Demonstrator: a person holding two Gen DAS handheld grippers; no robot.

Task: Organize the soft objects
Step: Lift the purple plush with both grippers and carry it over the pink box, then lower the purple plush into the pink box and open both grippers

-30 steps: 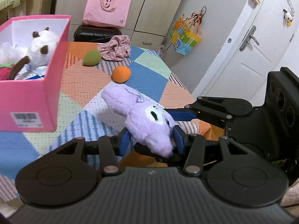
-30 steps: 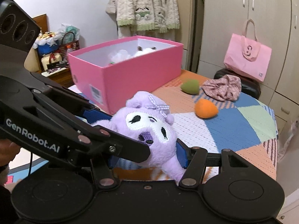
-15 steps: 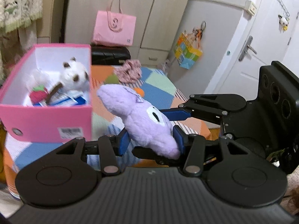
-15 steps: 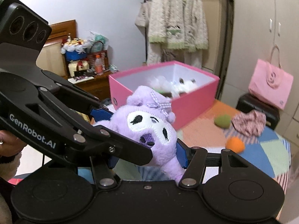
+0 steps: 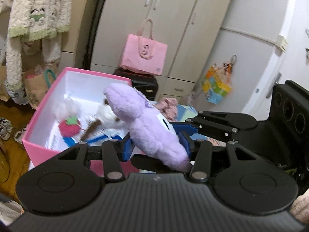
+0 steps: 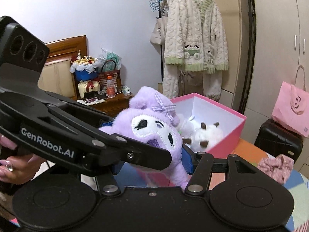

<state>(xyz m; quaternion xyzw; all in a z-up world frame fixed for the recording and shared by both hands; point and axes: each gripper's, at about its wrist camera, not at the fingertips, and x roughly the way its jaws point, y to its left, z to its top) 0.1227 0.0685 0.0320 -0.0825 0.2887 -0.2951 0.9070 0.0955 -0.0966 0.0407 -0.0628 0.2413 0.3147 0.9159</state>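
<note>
A purple plush toy point(image 5: 146, 127) with a white face point(image 6: 154, 129) hangs in the air, held from both sides. My left gripper point(image 5: 156, 147) is shut on its lower body, blue pads pressing the fur. My right gripper point(image 6: 152, 162) is shut on it too, just below the face. The plush hovers at the near edge of the open pink box point(image 5: 38, 119), which holds a white plush animal point(image 6: 208, 137), a red strawberry toy point(image 5: 69, 127) and some papers. A pink scrunchie point(image 6: 276, 166) lies on the patchwork table cover.
A pink tote bag point(image 5: 143, 58) sits on a dark suitcase point(image 6: 278, 141) behind the table. A fluffy white robe point(image 6: 195, 38) hangs on a rack. A wooden side table with cluttered items point(image 6: 100, 81) stands left. A person's hand point(image 6: 17, 164) holds the left tool.
Both grippers have lifted the purple plush off the table and carried it toward the pink box. The box now sits right under and behind the plush; the orange and green toys have left view.
</note>
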